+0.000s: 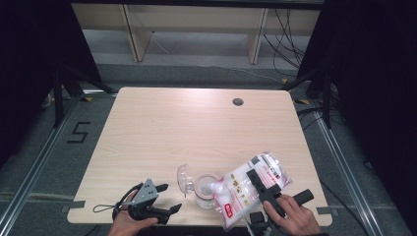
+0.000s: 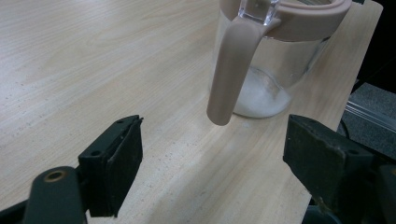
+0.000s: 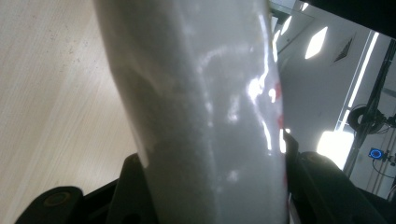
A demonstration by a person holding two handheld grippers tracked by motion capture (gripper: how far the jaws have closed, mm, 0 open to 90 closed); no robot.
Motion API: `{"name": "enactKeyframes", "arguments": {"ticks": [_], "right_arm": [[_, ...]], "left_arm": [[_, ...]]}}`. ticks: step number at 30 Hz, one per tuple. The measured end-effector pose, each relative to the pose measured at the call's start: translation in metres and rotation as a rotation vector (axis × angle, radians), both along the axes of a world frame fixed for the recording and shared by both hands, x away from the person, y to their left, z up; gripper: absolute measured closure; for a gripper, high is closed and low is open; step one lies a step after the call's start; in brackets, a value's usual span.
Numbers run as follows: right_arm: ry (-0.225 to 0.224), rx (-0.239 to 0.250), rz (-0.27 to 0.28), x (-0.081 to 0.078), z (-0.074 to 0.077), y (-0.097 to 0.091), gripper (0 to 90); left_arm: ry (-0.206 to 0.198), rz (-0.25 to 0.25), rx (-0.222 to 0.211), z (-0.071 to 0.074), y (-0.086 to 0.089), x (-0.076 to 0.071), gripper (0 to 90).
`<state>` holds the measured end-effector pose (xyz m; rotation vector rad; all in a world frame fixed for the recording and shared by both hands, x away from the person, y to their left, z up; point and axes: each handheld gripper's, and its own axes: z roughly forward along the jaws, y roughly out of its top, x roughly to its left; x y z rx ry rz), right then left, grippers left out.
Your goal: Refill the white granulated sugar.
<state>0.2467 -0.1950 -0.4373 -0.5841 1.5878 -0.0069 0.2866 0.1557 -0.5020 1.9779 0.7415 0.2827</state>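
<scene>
Now the right tongs [image 1: 261,183] grip the pouch [image 1: 248,189], tipped into the jar [image 1: 205,192] on the counter [image 1: 162,132]. A little powder lies inside; most pouring remains. Left tongs [image 1: 164,199] wait open nearby.

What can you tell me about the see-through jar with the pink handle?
The jar is clear, like glass, with a dusty-pink rim and a long pink handle hanging down its side. It stands upright near the table's front edge, with a little white powder at the bottom. The refill bag's spout tips over its open mouth.
</scene>
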Motion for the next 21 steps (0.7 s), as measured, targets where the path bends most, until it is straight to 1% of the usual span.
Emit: {"name": "enactKeyframes", "arguments": {"ticks": [1, 5, 12, 18, 20, 21], "right_arm": [[0.003, 0.009, 0.0, 0.0, -0.0005, 0.0, 59.0], [-0.006, -0.003, 0.001, -0.0004, 0.0007, 0.0004, 59.1], [-0.005, -0.002, 0.001, -0.0004, 0.0008, 0.0007, 59.3], [-0.005, 0.001, 0.006, -0.0002, 0.0006, 0.0012, 59.4], [-0.011, 0.008, 0.009, -0.0009, 0.0007, 0.0014, 59.4], [-0.008, 0.025, -0.002, -0.0017, -0.0004, 0.0007, 59.4]], "left_arm": [[0.004, 0.003, -0.003, -0.0002, -0.0002, -0.0003, 19.5], [0.003, 0.0, -0.002, -0.0004, -0.0003, 0.0002, 19.4], [0.0, 0.001, 0.004, -0.0004, 0.0001, 0.0005, 19.4], [0.0, 0.001, -0.001, 0.0, 0.0, 0.0001, 19.5], [0.0, 0.001, -0.002, 0.0, 0.0, -0.0001, 19.4], [0.0, 0.001, -0.001, 0.0001, 0.0001, -0.0001, 19.4]]}}
